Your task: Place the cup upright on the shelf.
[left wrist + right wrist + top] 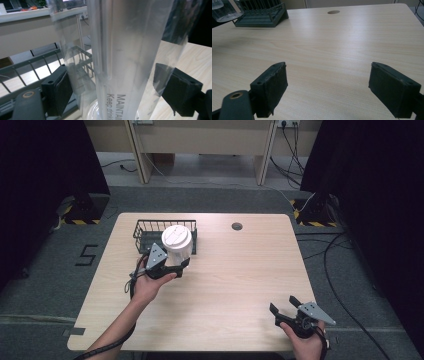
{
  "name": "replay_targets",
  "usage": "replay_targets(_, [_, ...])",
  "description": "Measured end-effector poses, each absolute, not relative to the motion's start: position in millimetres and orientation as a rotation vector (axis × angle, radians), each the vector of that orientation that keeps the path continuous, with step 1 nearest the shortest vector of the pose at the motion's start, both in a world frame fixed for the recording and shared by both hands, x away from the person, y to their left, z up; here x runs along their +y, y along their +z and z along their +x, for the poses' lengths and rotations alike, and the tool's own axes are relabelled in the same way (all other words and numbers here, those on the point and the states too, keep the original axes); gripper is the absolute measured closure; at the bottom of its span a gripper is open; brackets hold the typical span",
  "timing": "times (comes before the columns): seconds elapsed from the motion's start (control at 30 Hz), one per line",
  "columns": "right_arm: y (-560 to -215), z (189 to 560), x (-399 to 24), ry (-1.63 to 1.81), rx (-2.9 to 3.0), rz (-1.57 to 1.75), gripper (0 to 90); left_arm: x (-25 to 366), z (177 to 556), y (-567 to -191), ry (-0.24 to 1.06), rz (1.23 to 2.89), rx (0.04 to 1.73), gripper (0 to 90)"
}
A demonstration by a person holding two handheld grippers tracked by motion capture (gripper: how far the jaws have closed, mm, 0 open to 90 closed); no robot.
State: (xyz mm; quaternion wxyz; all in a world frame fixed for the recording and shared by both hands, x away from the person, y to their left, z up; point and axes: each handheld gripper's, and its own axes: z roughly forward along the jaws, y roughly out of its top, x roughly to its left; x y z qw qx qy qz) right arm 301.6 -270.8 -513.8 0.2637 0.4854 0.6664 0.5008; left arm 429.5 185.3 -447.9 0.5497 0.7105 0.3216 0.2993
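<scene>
A: What sort of place do we see here?
B: We read it as a lab recording bay: a bare bench [225, 285] on grey carpet, black curtains [45, 165] at both sides, hazard-taped stand feet [80, 215], and loose cables [345, 290] across the floor.

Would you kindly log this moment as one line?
left gripper: holds clear lidded plastic cup | black wire basket: beside cup | right gripper: open, idle

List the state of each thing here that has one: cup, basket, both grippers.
Cup: clear, white lid on, upright, held beside the basket.
Wire basket: on the table; contents can't be judged.
Left gripper: shut on the cup.
Right gripper: open, holding nothing, near the table's front edge.
</scene>
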Motion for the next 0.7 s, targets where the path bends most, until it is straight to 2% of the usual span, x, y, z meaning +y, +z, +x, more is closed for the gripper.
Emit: replay_targets(0.7, [-513.8, 301.8, -271.0, 1.350, 1.803, 1.308, 15.8, 208.6, 449.1, -423.9, 0.791, 1.635, 0.813, 17.9])
